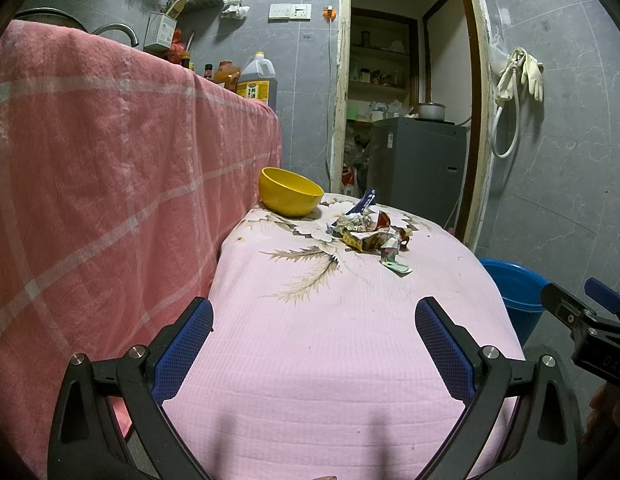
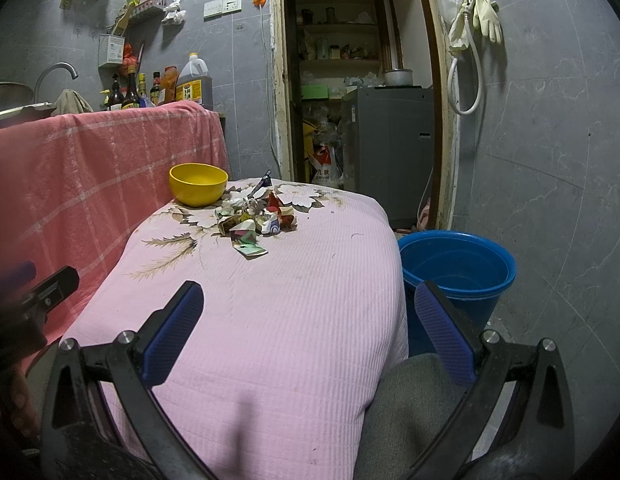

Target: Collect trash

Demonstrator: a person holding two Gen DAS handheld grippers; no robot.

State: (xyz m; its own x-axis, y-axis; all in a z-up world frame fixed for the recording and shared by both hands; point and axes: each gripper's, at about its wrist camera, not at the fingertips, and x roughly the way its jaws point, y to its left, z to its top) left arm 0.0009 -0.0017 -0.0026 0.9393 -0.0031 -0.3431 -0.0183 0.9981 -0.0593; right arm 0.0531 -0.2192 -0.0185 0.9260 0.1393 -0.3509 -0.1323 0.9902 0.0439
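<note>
Left wrist view: left gripper (image 1: pixel 314 336) hovers over the near end of the pink-covered table (image 1: pixel 310 360), jaws spread wide, nothing between them. Trash pile (image 1: pixel 368 234) (crumpled wrappers, paper scraps) lies at the far end, well apart from the fingers. One flat scrap (image 1: pixel 396 265) lies just on the near side of the pile. Yellow bowl (image 1: pixel 290 192) stands just left of the pile, apart from it. Blue bucket (image 1: pixel 514 292) on the floor beyond the table's right edge. Right gripper's finger shows at the frame's right edge.

Right wrist view: right gripper (image 2: pixel 310 322) also wide open and empty, poised above the table's near right corner. Trash pile (image 2: pixel 256 218) ahead and slightly left; bucket (image 2: pixel 458 268) close on the right, seemingly empty.

Judgement: task at its start, approach step, nothing collected. Next move calls for reaching forward across the table, closing on one piece, likely the stray scrap (image 2: pixel 250 250) first, then carrying it to a container, probably the bucket. Thin paper needs a low, flat pinch against soft cloth.
</note>
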